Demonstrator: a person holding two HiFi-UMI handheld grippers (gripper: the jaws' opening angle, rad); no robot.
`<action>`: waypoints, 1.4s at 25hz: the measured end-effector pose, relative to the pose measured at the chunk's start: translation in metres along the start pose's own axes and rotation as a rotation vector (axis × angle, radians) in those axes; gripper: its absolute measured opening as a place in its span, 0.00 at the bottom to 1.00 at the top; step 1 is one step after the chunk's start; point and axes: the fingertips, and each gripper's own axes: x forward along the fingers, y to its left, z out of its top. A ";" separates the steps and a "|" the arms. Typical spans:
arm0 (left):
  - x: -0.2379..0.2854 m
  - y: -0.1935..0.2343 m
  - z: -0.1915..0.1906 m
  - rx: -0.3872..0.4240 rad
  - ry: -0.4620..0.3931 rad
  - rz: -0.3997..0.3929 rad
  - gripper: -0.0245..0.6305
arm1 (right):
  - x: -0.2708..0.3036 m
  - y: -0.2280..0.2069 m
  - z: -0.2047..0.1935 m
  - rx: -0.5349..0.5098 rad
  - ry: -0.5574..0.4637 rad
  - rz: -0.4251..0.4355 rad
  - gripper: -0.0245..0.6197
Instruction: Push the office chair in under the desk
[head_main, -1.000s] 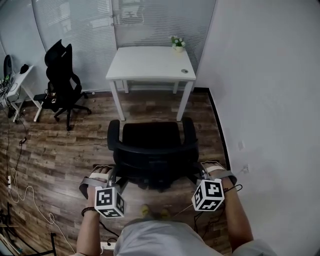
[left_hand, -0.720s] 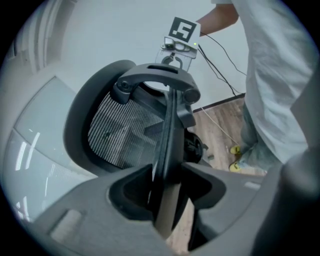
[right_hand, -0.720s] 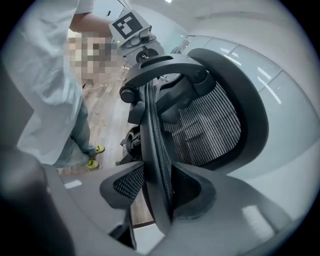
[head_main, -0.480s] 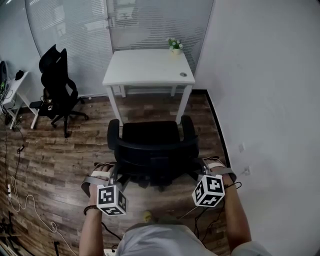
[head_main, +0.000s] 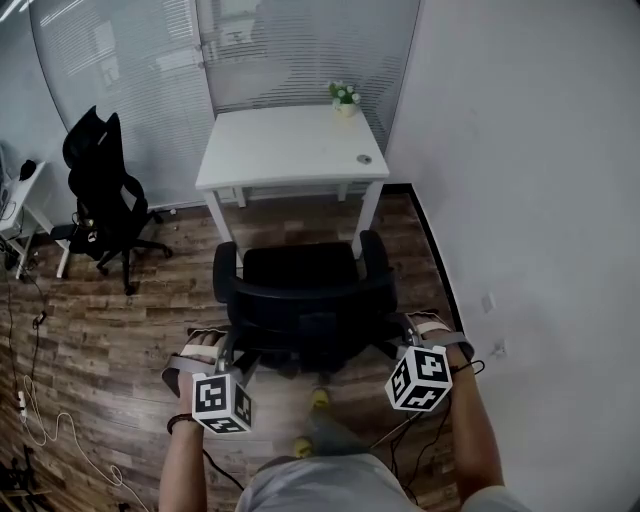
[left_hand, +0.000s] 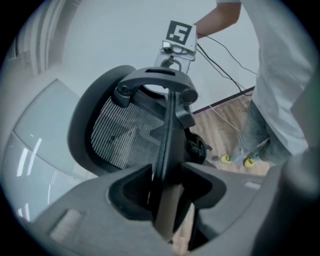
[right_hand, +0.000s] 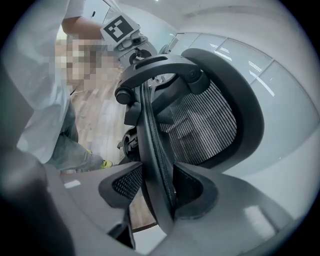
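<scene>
A wood floor is bounded by blinds and a white wall. A counter bearing a potted plant is set against them, with a second black chair well to its left. The office chair is stood just before the counter, facing it. Its backrest rim is clasped by the fingers of the left gripper and by those of the right gripper, which have just been opening.

The right gripper is holding the black chair by the thin side edge of its back, and both jaws are touching it. The jaws have just been opening a bit. The chair's net back is filling the middle, and a curved black bar is arching over the top. The left gripper is sitting at the chair's far edge. A person in a pale shirt and a yellow shoe is standing on the wooden floor.
</scene>
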 end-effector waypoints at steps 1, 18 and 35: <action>0.008 0.012 -0.003 0.000 0.000 -0.001 0.31 | 0.007 -0.012 0.001 -0.001 -0.002 0.001 0.33; 0.092 0.133 -0.018 -0.035 0.020 0.003 0.32 | 0.082 -0.149 -0.004 -0.015 -0.009 0.029 0.33; 0.182 0.261 -0.057 -0.040 0.009 -0.005 0.32 | 0.170 -0.277 0.010 0.009 0.002 0.017 0.33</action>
